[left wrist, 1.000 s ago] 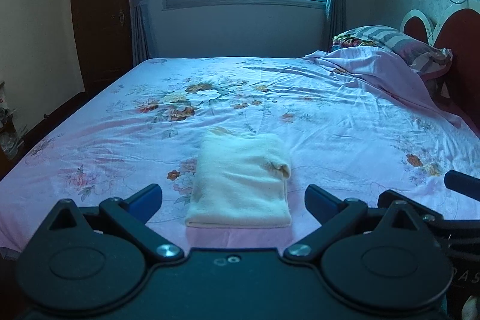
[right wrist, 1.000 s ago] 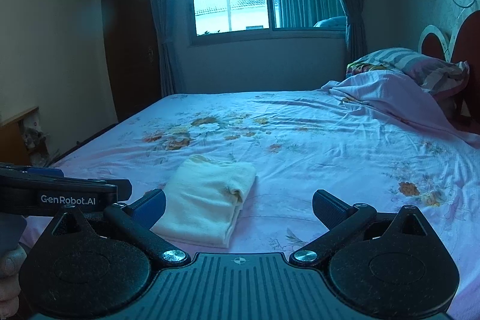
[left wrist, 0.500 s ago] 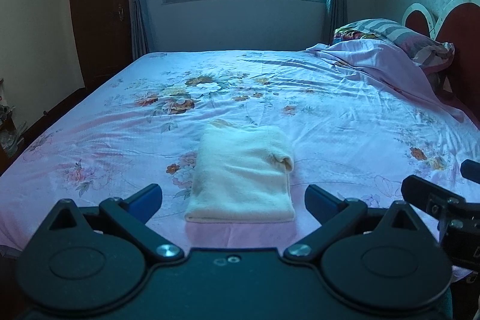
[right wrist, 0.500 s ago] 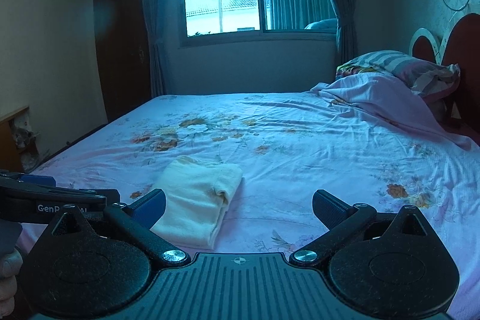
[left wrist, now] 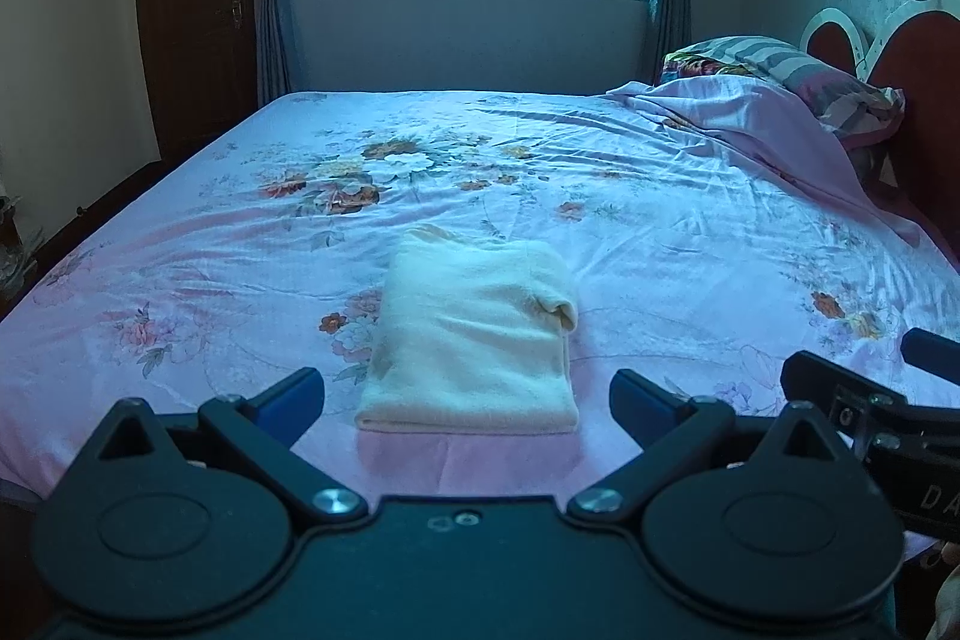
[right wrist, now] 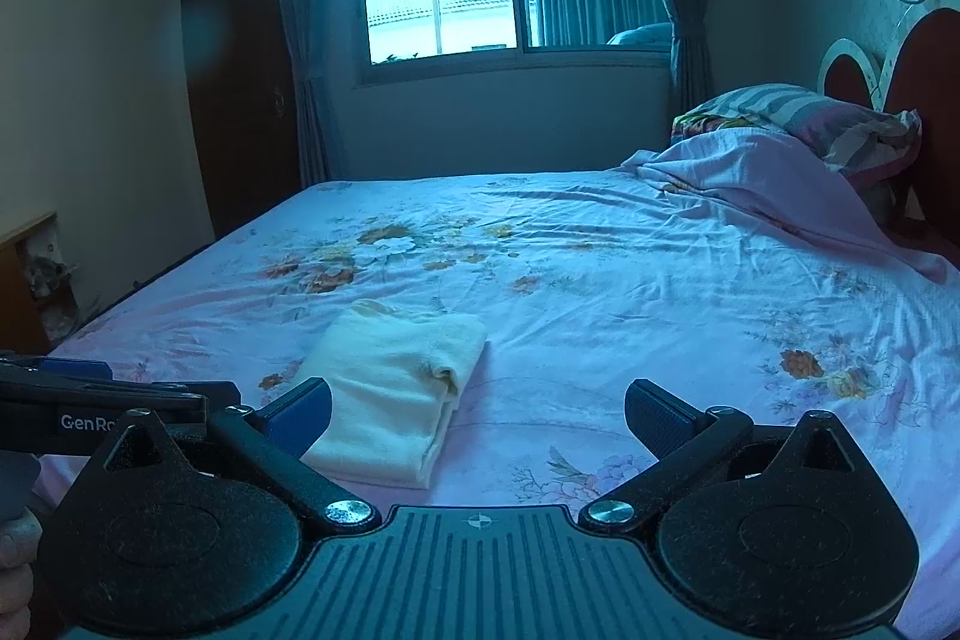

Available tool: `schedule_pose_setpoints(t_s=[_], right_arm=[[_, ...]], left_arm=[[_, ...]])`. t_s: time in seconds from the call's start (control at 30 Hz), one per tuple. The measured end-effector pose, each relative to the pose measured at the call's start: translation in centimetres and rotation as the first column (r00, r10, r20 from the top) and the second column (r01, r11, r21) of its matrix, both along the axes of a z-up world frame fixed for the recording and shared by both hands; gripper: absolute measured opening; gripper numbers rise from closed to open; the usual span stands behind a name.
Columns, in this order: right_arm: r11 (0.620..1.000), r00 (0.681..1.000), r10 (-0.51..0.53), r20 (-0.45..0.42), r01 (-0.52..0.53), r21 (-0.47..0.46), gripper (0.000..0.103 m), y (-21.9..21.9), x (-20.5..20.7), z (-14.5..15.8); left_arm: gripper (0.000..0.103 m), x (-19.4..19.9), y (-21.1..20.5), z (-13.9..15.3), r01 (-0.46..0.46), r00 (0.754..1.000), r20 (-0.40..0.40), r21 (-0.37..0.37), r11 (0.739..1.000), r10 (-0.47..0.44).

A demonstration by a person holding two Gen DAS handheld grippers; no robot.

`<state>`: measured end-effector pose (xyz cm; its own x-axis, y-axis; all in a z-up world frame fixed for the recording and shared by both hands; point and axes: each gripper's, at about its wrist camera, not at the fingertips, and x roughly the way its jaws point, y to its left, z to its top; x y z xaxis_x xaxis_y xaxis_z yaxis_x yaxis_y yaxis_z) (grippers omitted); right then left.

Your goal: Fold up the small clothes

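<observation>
Left hand-held gripper [left wrist: 467,400]: jaws spread wide, holding nothing. Right hand-held gripper [right wrist: 478,415]: likewise wide apart and empty.

The cream garment [left wrist: 474,334] lies folded into a compact rectangle on the bed [left wrist: 690,232], near its front edge. From the left hand-held gripper it sits dead ahead at 12 o'clock, long axis running 12 to 6, in line with the fingers. From the right hand-held gripper it lies off at 11 o'clock [right wrist: 396,400], axis slanted.

Judgement: the left hand-held gripper is the nearer and squarer. The fold looks essentially complete; a loose tuck shows at the right edge.
</observation>
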<state>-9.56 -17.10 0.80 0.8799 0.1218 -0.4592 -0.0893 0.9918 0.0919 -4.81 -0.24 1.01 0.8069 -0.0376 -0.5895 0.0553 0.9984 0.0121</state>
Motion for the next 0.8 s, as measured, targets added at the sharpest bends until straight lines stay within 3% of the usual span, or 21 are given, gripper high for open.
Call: schedule_pose_setpoints(t_s=[0.27, 0.43, 0.8], right_arm=[[1.0, 1.0, -0.003, 0.003, 0.003, 0.004, 0.103, 0.4, 0.5, -0.7], [1.0, 1.0, 0.019, -0.022, -0.019, 0.0, 0.103, 0.4, 2.0, -0.8], [0.998, 0.996, 0.057, -0.064, -0.055, 0.041, 0.103, -1.1, 6.0, -1.6]], left_arm=[[0.1, 1.3, 0.5, 0.1, 0.01, 1.0, 0.002, 0.001, 1.0, -0.01], [0.1, 2.7, 0.8, 0.4, -0.01, 1.0, -0.002, -0.039, 0.999, 0.01], [0.1, 5.6, -0.8, 0.5, -0.064, 0.998, -0.015, 0.007, 0.998, 0.065]])
